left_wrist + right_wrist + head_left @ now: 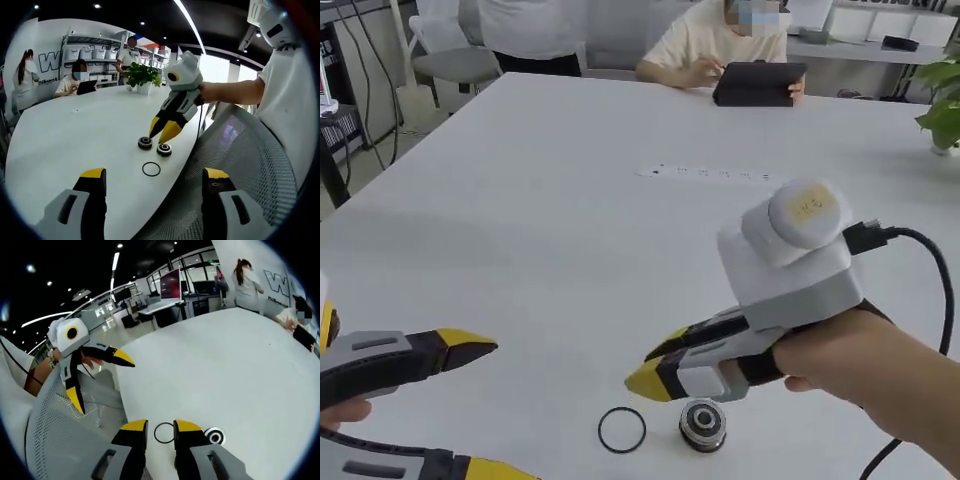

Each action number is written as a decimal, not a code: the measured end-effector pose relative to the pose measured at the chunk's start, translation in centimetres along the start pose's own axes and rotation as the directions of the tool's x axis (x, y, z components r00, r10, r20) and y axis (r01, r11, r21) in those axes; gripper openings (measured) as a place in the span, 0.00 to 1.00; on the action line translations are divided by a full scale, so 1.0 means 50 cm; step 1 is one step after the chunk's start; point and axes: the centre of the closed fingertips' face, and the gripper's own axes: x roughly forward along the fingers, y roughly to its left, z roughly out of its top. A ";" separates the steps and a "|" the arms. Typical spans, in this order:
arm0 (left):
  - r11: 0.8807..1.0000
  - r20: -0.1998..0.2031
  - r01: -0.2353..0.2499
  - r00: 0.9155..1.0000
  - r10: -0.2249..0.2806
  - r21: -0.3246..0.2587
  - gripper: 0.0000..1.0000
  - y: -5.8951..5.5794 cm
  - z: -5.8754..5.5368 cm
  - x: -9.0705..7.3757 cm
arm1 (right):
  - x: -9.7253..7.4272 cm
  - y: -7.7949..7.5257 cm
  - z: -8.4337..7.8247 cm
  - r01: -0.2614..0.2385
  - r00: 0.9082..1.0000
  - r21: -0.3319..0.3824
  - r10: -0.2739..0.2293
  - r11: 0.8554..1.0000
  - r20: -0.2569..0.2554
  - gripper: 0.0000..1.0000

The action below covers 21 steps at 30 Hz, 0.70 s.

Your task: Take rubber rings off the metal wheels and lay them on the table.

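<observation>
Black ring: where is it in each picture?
Head view: ring bottom middle, left of a wheel.
Left gripper view: ring just below centre, under the nearer wheel.
Right gripper view: ring bottom middle, left of a wheel.
Shared landmark: a wheel beside it.

One white table (570,230) carries two metal wheels (145,143) and one loose black rubber ring (621,430). There are two grippers, the left gripper (512,410) and the right gripper (645,372). One potted plant (141,75), one tablet (758,82) and three people (75,80) are further back.
</observation>
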 end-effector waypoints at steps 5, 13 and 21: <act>1.000 -0.001 -0.002 1.000 0.002 0.001 0.76 0.001 -0.001 0.000 | -0.019 0.005 0.014 0.004 1.000 -0.021 -0.004 1.000 0.016 0.19; 1.000 -0.003 0.000 1.000 0.000 0.001 0.76 0.000 -0.001 0.000 | -0.047 0.004 0.024 0.022 0.999 -0.051 -0.020 0.998 0.032 0.20; 1.000 -0.011 0.006 1.000 -0.006 0.002 0.76 -0.002 -0.003 0.002 | -0.079 -0.010 0.025 0.043 0.998 -0.054 -0.040 0.998 0.053 0.21</act>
